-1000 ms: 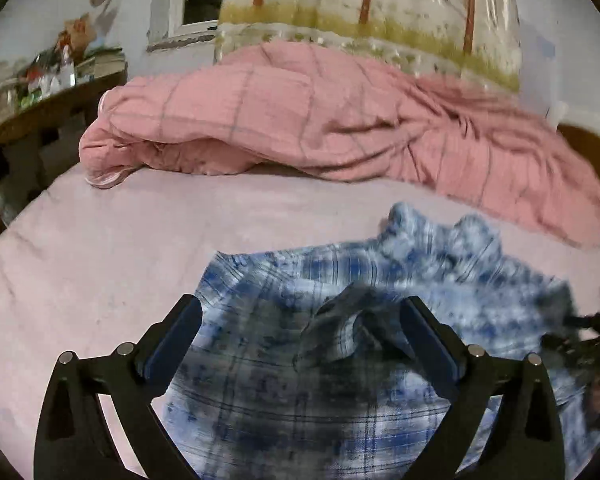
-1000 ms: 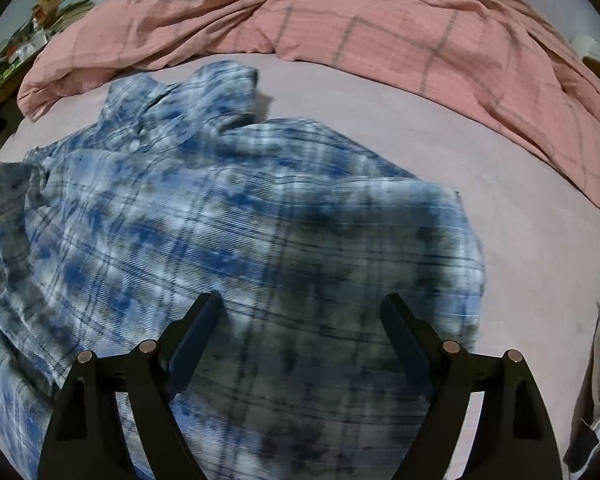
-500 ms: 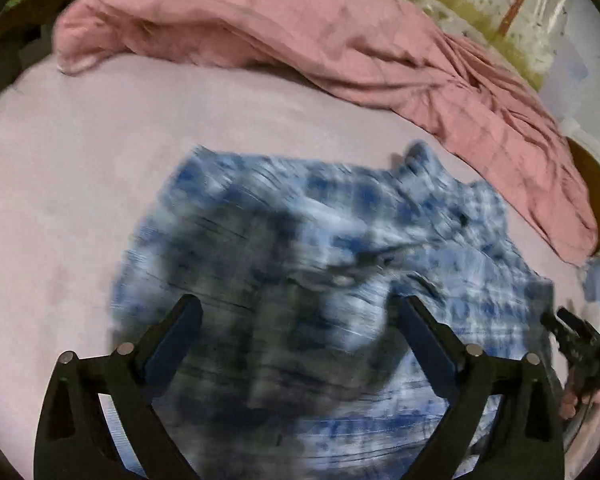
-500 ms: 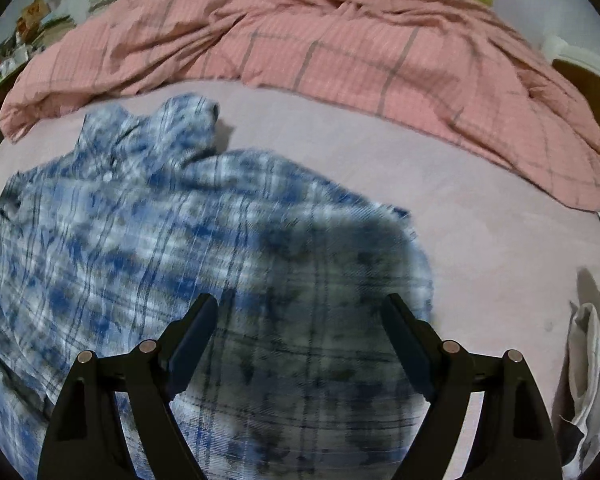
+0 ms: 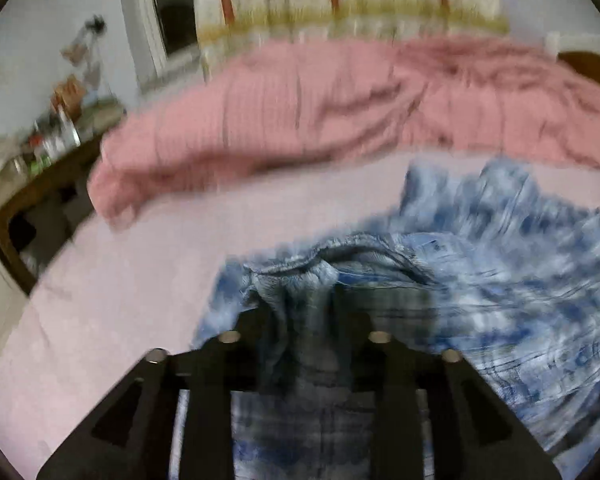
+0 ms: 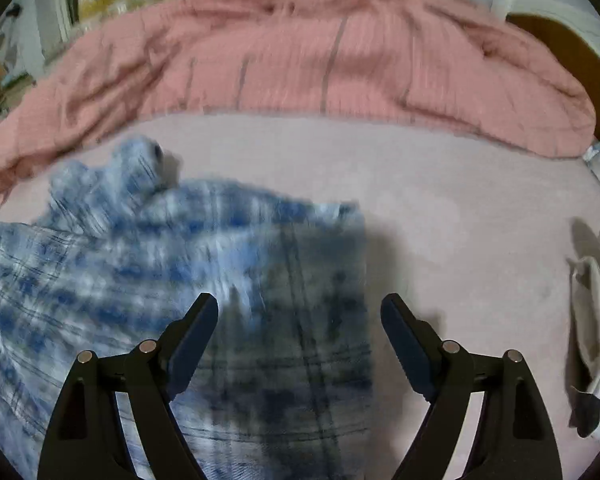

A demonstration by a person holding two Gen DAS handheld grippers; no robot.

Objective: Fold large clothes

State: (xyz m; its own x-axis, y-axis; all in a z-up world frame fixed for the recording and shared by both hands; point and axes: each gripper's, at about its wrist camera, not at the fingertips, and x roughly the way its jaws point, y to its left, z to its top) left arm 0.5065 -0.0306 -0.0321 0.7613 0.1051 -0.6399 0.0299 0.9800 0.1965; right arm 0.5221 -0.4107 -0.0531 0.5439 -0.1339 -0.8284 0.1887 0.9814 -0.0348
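A blue and white plaid shirt lies on the pale pink bed sheet. My left gripper is shut on a bunched fold of the shirt near its left edge, and cloth hangs between the fingers. In the right wrist view the same shirt spreads across the left and middle, collar at the far end. My right gripper is open and empty, just above the shirt's right edge.
A rumpled pink checked blanket lies across the far side of the bed, also in the right wrist view. A cluttered wooden table stands at the left. White folded cloth lies at the right bed edge.
My left gripper has closed from open onto a fold of the shirt. The right gripper stays open and has drawn back toward the shirt's right edge.
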